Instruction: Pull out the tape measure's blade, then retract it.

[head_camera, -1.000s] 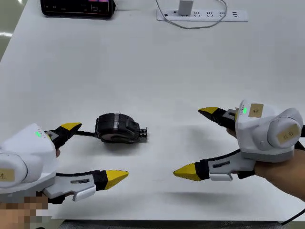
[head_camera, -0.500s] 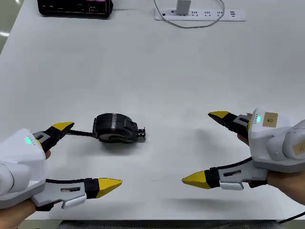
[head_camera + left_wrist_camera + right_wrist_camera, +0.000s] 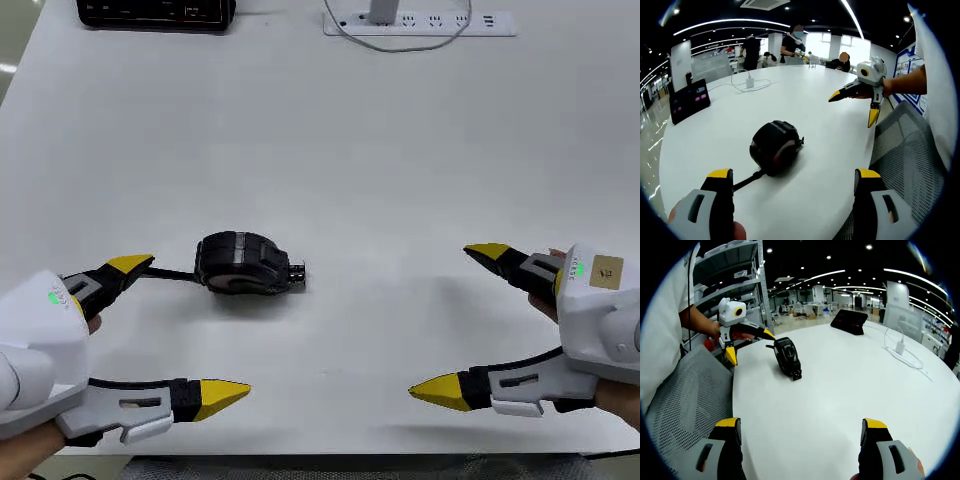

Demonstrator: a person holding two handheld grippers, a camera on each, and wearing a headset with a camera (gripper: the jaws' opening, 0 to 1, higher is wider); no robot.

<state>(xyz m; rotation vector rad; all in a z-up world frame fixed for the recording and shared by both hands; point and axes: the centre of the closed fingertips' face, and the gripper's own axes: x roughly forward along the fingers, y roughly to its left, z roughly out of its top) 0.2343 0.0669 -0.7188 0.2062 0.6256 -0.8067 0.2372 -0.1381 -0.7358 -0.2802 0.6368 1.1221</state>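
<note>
Quick count: one tape measure (image 3: 243, 264), two grippers, one white table (image 3: 400, 150). Black, rounded case lying on the table left of centre, blade wound in, just the hook end poking from the case mouth toward the right. One thin black strap (image 3: 172, 273) trailing off the case's left side toward the upper tip of the left gripper (image 3: 190, 326), ending very near it, contact or not too close to call. Left gripper down at the near-left, jaws spread wide, nothing gripped; in the left gripper view, case sitting ahead, between the two yellow tips and clear of both. Right gripper (image 3: 447, 321) over at the near-right, well apart from the tape measure, jaws gaping just as wide, holding nothing. Four yellow fingertips in all, every one off the case. Along the far edge: one white power strip (image 3: 420, 22) with one white plug (image 3: 382, 10) seated in it, and off to its left one dark flat device (image 3: 155, 10) with a lit screen
</note>
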